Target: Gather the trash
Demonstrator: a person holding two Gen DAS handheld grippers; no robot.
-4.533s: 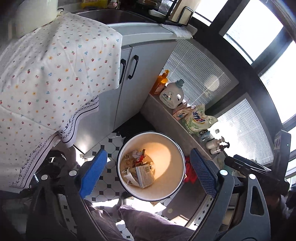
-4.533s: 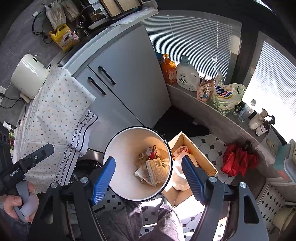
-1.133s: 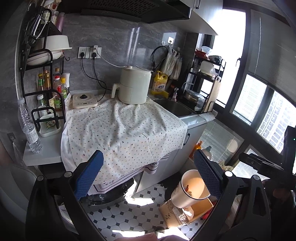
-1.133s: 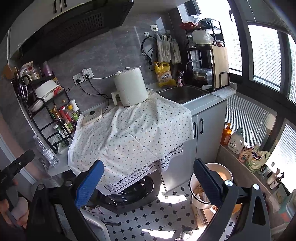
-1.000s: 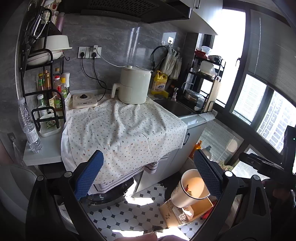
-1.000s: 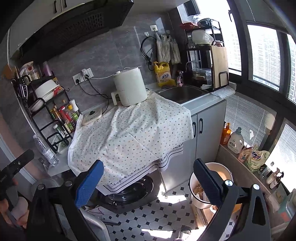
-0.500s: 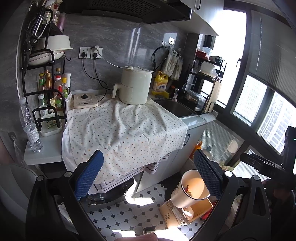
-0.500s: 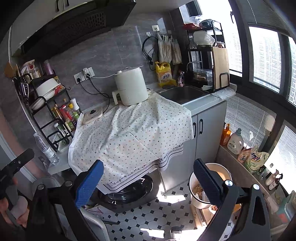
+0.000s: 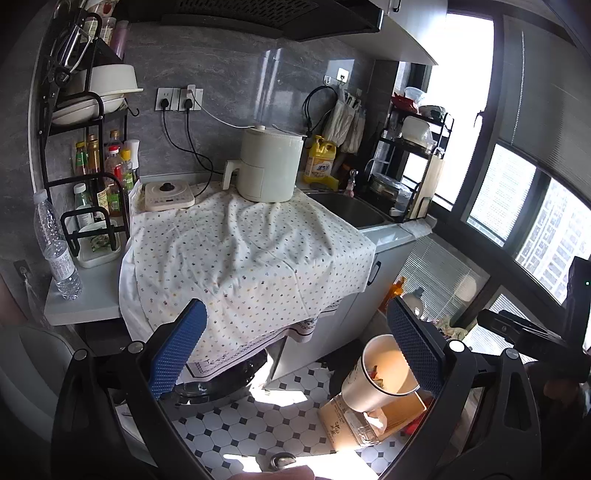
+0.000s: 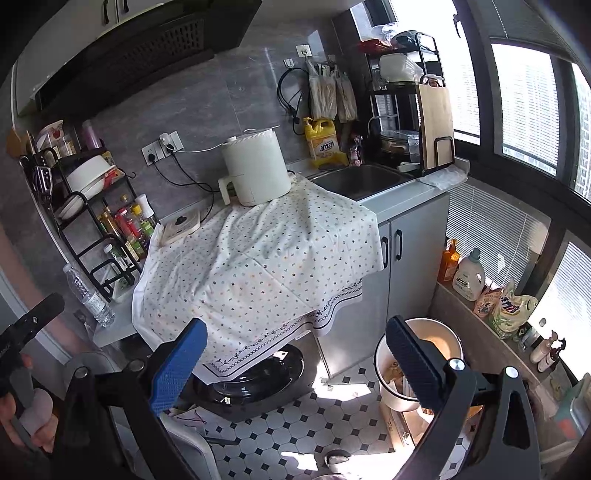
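Both the left gripper [image 9: 295, 345] and the right gripper [image 10: 295, 363] were held level before the table [image 9: 92, 302], jaws wide apart and gripping nothing. The trash bin [image 9: 382, 373], holding scraps of trash [image 9: 373, 371], stood on the tiled floor [image 10: 332, 417] beside a cardboard box [image 9: 345, 424], near the grey cabinet [image 10: 410, 266]. A dotted cloth [image 10: 258, 266] covered the table.

A home kitchen, small and lived-in. Shown by a steel sink [image 10: 356, 181] set into the tabletop [image 10: 413, 197], a range hood [image 9: 258, 18] overhead, a rack of sauce bottles [image 9: 107, 166], a yellow dish-soap jug [image 10: 322, 142], and a white appliance [image 9: 267, 170], possibly an air fryer. Black-and-white tiled floor [image 9: 258, 428] below, wall sockets [image 9: 180, 99] behind.
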